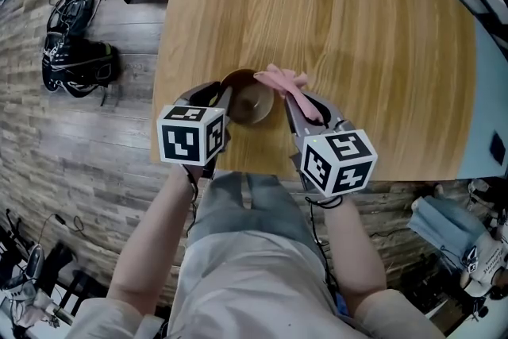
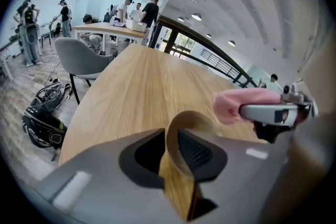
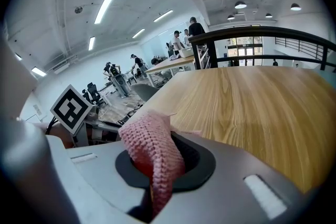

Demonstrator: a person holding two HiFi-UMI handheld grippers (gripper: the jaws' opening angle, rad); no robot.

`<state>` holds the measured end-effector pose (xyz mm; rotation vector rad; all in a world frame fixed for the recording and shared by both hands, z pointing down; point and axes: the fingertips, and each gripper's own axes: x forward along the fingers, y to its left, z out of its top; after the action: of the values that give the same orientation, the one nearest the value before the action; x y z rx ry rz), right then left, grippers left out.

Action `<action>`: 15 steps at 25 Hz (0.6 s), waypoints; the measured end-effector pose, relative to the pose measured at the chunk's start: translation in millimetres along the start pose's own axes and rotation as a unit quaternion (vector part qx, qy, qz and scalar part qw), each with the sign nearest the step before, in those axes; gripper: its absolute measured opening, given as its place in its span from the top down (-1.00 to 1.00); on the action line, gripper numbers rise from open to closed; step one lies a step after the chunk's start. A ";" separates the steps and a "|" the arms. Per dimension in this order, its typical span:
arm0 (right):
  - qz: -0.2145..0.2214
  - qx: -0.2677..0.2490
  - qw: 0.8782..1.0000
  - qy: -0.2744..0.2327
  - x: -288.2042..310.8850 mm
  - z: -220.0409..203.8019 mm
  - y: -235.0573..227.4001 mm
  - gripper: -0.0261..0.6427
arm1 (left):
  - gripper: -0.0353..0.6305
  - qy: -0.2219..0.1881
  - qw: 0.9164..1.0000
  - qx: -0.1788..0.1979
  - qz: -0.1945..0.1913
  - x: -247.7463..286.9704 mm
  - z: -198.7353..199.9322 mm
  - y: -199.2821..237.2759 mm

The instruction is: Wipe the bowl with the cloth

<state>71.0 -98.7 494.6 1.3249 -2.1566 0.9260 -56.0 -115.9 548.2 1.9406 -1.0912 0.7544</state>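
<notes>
Left claw (image 2: 173, 147) stands spread around the left rim of the bowl (image 1: 252, 103); right claw (image 3: 157, 162) pinches the cloth (image 1: 282, 79). Bowl looks stiff, slick, breakable; cloth soft, light. Best hold: the rim.

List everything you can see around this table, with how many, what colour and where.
table: one, light wood, fills the upper part of the head view
bowl: one, brown, on the table near its front edge
cloth: one, pink, by the bowl's right rim, held in the right gripper
chair: one, grey, on the floor at the table's far left
black gear: one heap, black, on the floor left of the table
people: several, dark and light clothes, around a far table
left gripper: one, grey, jaws open with the bowl's rim between them
right gripper: one, grey, jaws shut on the cloth
</notes>
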 end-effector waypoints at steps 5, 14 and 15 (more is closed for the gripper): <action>-0.002 -0.001 1.000 -0.006 -3.1 5.9 4.2 0.84 | 0.66 -0.027 1.000 0.004 0.010 -14.4 10.4 3.4; -0.006 -0.011 0.999 -0.035 -21.7 21.0 16.7 0.84 | 0.84 -0.075 0.997 0.011 0.010 -48.5 27.0 -7.1; -0.007 -0.013 0.999 -0.039 -25.3 23.8 18.2 0.84 | 0.86 -0.080 0.997 0.015 0.008 -53.6 28.9 -9.9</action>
<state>65.3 -95.3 455.9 1.3828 -2.2070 0.8510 -68.3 -114.2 487.7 2.0483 -1.1978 0.6362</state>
